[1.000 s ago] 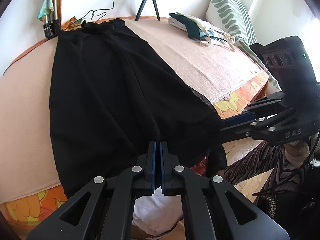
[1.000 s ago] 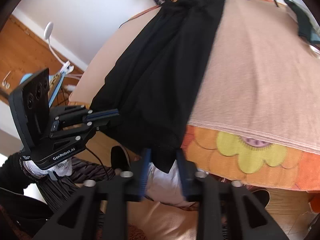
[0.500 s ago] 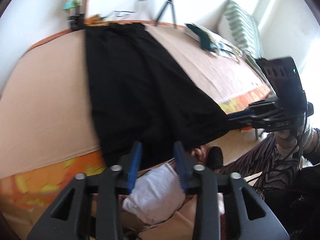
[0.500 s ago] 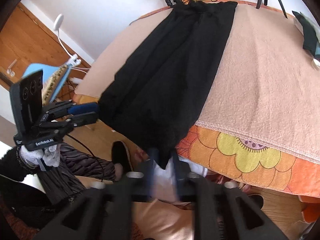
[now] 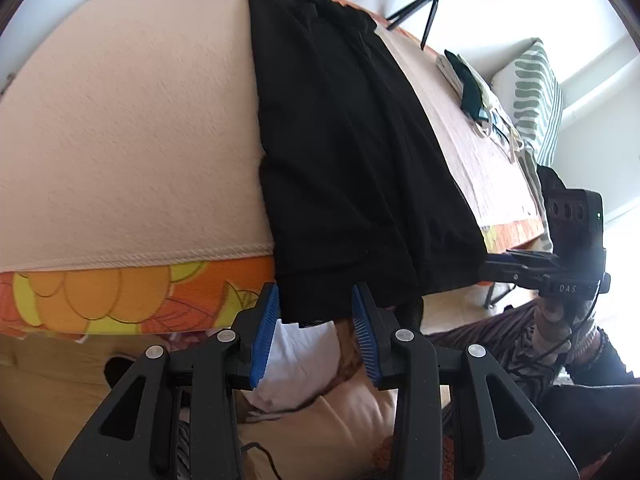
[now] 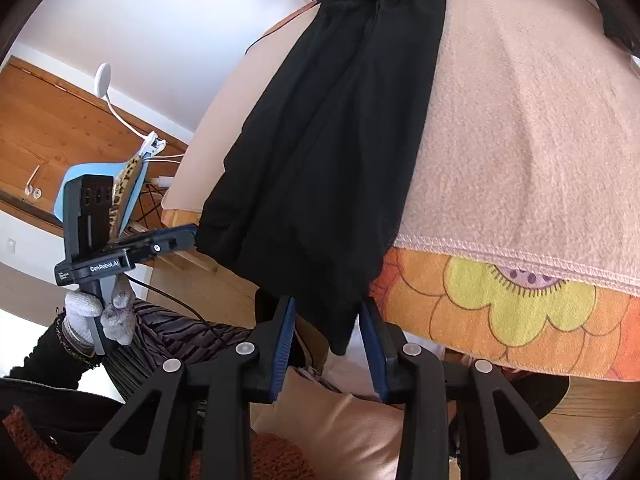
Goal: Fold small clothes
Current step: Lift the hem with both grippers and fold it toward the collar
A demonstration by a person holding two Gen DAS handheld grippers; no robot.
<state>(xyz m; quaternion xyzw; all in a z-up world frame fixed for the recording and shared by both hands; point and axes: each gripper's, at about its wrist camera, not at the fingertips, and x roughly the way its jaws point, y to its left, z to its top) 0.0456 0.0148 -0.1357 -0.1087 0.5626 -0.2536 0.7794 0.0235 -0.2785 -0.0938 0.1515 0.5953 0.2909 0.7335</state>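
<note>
A long black garment (image 5: 344, 140) lies lengthwise on a pink blanket (image 5: 132, 128), its hem hanging over the near edge of the bed. It also shows in the right wrist view (image 6: 340, 128). My left gripper (image 5: 316, 320) is open, its blue pads either side of the hem's left corner. My right gripper (image 6: 328, 328) is open around the hem's right corner, which hangs between the pads. Each gripper shows in the other's view, the right one (image 5: 504, 266) and the left one (image 6: 180, 236), at the hem's outer corners.
An orange flowered cover (image 6: 500, 312) hangs under the blanket. Folded clothes (image 5: 472, 88) and a striped pillow (image 5: 536, 96) lie at the far right of the bed. A ring light tripod (image 5: 428, 12) stands at the back. A blue chair (image 6: 120, 184) stands left.
My left gripper was shut a second ago and has opened. My right gripper narrowed, then opened wide again. Both drew back to the hanging hem at the bed's edge.
</note>
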